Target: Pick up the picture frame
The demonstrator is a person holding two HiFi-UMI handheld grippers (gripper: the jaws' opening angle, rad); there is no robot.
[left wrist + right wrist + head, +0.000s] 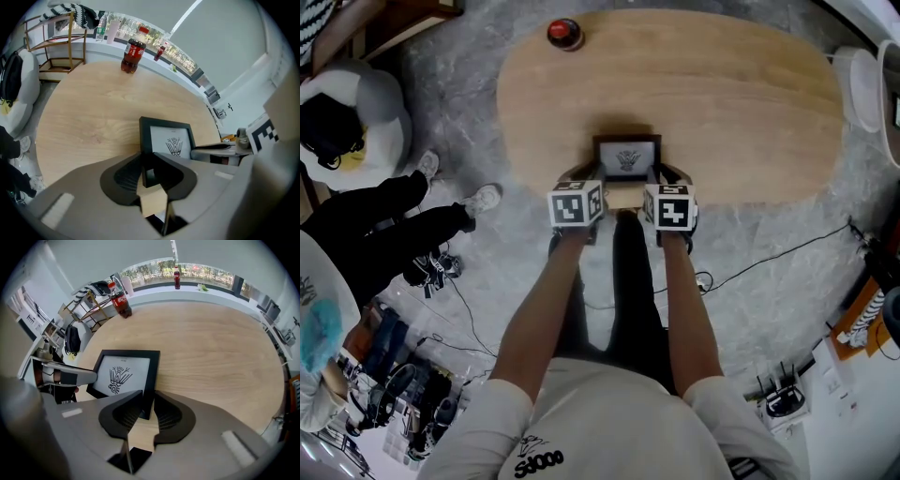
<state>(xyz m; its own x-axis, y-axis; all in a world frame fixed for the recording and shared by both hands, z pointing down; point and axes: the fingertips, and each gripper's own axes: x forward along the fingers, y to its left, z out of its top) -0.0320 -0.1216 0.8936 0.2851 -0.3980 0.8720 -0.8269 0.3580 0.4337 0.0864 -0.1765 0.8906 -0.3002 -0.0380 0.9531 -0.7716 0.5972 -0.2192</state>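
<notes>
A black picture frame (626,157) with a small drawing on white lies flat on the oval wooden table (722,103), close to its near edge. My left gripper (600,186) is at the frame's near left corner. In the left gripper view that corner (146,140) sits between the jaws of the left gripper (149,165), and both pads touch it. My right gripper (654,183) is at the near right corner. In the right gripper view the frame's side bar (151,380) runs between the jaws of the right gripper (147,405), which close against it.
A cola bottle (564,33) stands at the table's far left edge. A person's legs and shoes (441,220) and a large plush toy (347,122) are on the floor to the left. Cables (769,258) trail under the table's near right; white bins (862,89) stand right.
</notes>
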